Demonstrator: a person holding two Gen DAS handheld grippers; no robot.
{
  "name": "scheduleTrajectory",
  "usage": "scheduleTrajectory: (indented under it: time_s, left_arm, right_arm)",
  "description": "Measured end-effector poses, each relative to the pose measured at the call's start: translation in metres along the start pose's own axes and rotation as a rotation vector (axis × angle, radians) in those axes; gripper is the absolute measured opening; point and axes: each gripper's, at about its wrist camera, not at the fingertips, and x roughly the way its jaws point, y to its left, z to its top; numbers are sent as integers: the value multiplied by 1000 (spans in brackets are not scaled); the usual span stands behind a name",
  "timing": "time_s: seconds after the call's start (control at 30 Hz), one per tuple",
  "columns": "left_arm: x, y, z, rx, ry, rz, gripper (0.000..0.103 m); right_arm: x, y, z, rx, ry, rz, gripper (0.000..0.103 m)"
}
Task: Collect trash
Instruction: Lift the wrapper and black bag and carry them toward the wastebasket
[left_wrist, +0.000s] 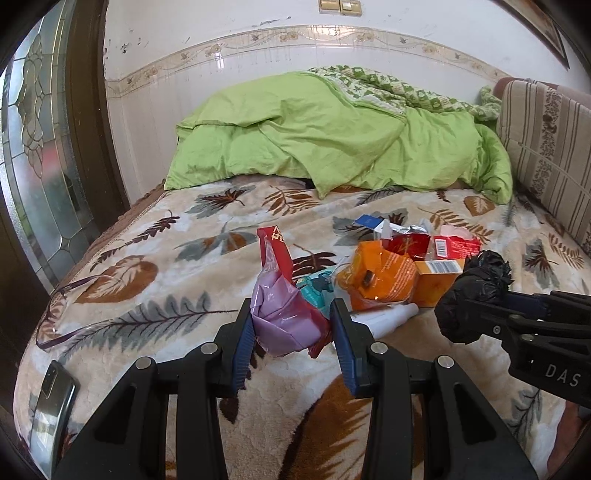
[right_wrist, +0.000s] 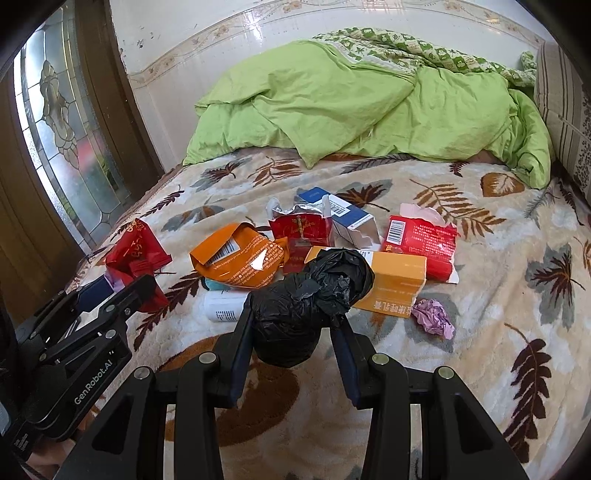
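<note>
A crumpled red wrapper with a lilac lining is clamped between the blue pads of the left gripper and is held just above the leaf-patterned blanket, while a rolled black bin bag is pinched in the right gripper, its loose end bunched over the jaws. Both loads are gripped firmly, then, and neither hand is free. The rest of the trash is seen spread across the middle of the bed: an orange foil pouch, a red cigarette pack with its foil torn open, a blue-and-white carton, a red box, an orange box partly hidden behind the bag, a white tube and, off to the right, a small lilac paper ball. The green duvet is bundled at the far end, and a phone and a pair of glasses lie at the near left edge, well apart from the litter; these are judged not to be trash. The step in hand is taken to be readying the bag, with one wrapper already picked up. What is called for next, it would seem, is that the bag be shaken or pulled open, which cannot be done one-handed; the wrapper may have to be set down or tucked in as the mouth is found. Thin film is likely to slip, so a fresh grip at the bag's edge may be needed.
</note>
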Motion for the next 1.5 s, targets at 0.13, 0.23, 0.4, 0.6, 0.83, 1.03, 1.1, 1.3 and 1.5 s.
scheduleTrajectory:
  time_s: [0.13, 0.23, 0.4, 0.6, 0.83, 1.03, 1.1, 1.3, 1.5]
  left_arm:
    - [1, 6, 0, -14, 8, 13, 39]
    - [1, 8, -1, -20, 12, 25, 39]
    - [1, 12, -2, -31, 20, 42, 39]
    - [5, 19, -3, -54, 36, 66, 39]
    - [8, 27, -3, -79, 54, 86, 39]
    - [9, 30, -4, -87, 58, 89, 39]
    - [9, 30, -4, -85, 59, 89, 39]
    - [8, 30, -4, -86, 58, 85, 39]
    - [7, 27, -4, -100, 56, 40, 39]
  right_arm:
    - [1, 2, 0, 0, 0, 2, 44]
    - [0, 5, 0, -6, -7, -1, 44]
    - [-3, 6, 0, -11, -19, -8, 44]
    - [-5, 6, 0, -11, -25, -11, 44]
    - [-5, 8, 1, -14, -27, -9, 44]
    - [-4, 10, 1, -17, -26, -7, 44]
    - [-5, 10, 1, -17, -28, -9, 44]
    - [-5, 10, 1, -16, -27, -12, 44]
    - [-7, 8, 1, -7, -35, -20, 44]
